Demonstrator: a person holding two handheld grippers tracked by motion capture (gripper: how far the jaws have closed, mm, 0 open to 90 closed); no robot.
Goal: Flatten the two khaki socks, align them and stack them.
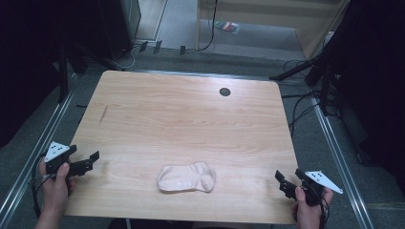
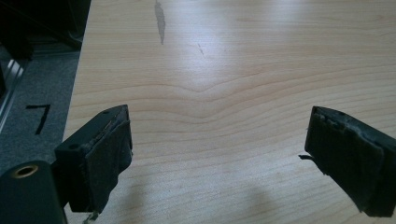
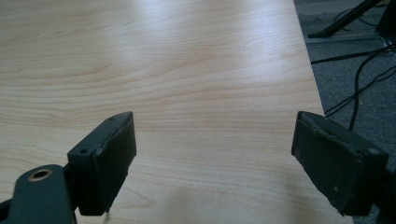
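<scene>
Two hands come in at the bottom edge of the high view, each holding one gripper; between them, near the front edge of the table (image 1: 191, 119), lies one sock (image 1: 186, 178), pale pink-white, flat and folded or bunched into a short rounded shape, resting on the bare wood and touching neither gripper. One left gripper (image 1: 90, 161) sits at the front left corner of the table, well apart from the sock, its two jaws spread wide with nothing between them; the left hand (image 1: 56, 183) grips it from behind, and one grey three-cornered plate (image 1: 56, 150) sits on top. In the left gripper view the two black jaws stand far apart over bare wood grain, the left gripper (image 2: 217, 154) holding nothing, with one dark streak (image 2: 160, 18) on the wood farther off and grey floor beyond the table's edge. One right gripper (image 1: 282, 181) sits at the front right corner, also well apart from the sock, jaws likewise parted and empty; the right hand (image 1: 308, 210) holds it, and a second grey plate (image 1: 324, 181) tops it. In the right gripper view the right gripper (image 3: 212, 161) shows two jaws spread over bare wood, with the table's edge and several black cables (image 3: 359, 79) on the floor beside it. One small dark round hole (image 1: 225, 91) marks the far part of the table.
</scene>
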